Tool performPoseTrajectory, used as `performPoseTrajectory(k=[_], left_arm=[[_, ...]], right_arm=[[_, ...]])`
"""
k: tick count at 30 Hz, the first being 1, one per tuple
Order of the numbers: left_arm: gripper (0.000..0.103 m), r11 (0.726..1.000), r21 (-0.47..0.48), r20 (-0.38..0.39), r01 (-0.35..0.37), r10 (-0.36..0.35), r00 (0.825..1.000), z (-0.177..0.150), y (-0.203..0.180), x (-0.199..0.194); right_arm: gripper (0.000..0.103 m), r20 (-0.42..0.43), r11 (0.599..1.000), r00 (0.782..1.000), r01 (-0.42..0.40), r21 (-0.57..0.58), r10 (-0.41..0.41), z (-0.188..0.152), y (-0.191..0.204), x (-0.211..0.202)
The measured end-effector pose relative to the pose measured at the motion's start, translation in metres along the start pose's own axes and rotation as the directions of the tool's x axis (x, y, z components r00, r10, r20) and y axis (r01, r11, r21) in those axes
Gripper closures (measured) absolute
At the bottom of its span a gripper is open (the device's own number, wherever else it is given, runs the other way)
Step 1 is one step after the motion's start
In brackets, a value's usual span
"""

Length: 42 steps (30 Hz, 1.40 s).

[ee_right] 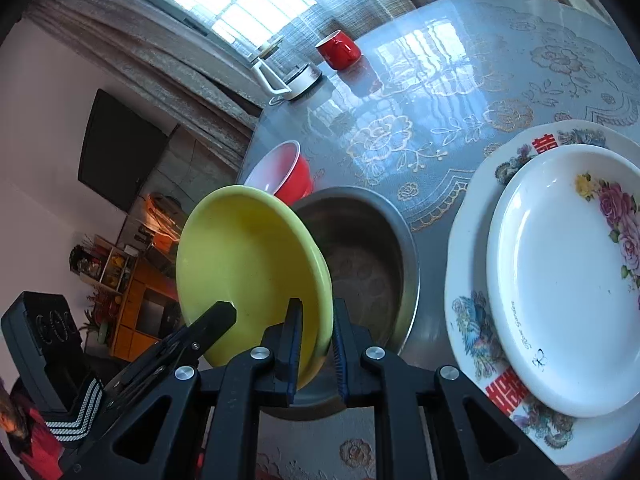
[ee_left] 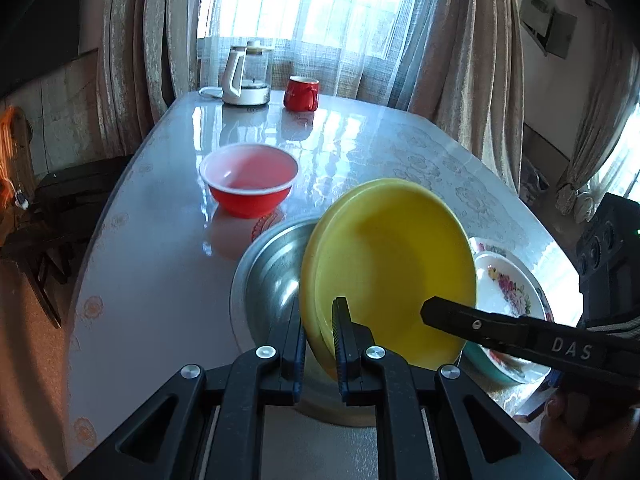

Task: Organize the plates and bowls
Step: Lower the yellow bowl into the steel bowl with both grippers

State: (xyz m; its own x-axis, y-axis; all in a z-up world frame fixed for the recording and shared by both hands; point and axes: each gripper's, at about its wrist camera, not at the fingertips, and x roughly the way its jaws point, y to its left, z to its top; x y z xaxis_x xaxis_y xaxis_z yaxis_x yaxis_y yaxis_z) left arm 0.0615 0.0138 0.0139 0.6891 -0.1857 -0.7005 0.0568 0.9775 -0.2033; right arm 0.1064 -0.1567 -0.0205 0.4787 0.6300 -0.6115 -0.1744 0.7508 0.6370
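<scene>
A yellow dish (ee_left: 392, 264) hangs tilted on edge above a steel basin (ee_left: 264, 272). My left gripper (ee_left: 319, 314) is shut on its lower left rim. From the right, a finger (ee_left: 460, 322) of my right gripper reaches onto the dish. In the right wrist view my right gripper (ee_right: 318, 314) is shut on the rim of the yellow dish (ee_right: 248, 264), and a finger (ee_right: 216, 316) of the left gripper touches its lower left edge. The steel basin (ee_right: 360, 248) lies right behind it. A red bowl (ee_left: 248, 180) stands upright beyond the basin.
A white floral plate (ee_right: 560, 280) rests on a larger patterned plate (ee_right: 472, 312) to the basin's right. A red mug (ee_left: 301, 93) and a white kettle (ee_left: 246, 76) stand at the table's far end by the curtains. The table edge (ee_left: 100, 240) curves along the left.
</scene>
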Motion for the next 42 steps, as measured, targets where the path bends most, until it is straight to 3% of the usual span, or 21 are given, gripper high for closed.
performPoseTrajectory(k=[16,31,42], left_arm=[[0.089,1.000,-0.018,-0.080,0.010,-0.012,0.997,-0.005,0.012,0.028],[0.089,0.998,0.047,-0.083,-0.045,0.049,0.995,-0.002,0.007,0.038],[0.088,0.996,0.065,-0.089,-0.054,0.060,0.994,-0.001,0.007,0.039]], right_arm=[[0.087,-0.052,0.997,0.996,0.074,0.008,-0.073,0.002,-0.002,0.019],[0.083,-0.073,0.986,0.985,0.152,-0.067,-0.157,0.005,0.008,0.027],[0.082,-0.075,0.986,0.985,0.148,-0.076,-0.153,0.007,0.006,0.026]])
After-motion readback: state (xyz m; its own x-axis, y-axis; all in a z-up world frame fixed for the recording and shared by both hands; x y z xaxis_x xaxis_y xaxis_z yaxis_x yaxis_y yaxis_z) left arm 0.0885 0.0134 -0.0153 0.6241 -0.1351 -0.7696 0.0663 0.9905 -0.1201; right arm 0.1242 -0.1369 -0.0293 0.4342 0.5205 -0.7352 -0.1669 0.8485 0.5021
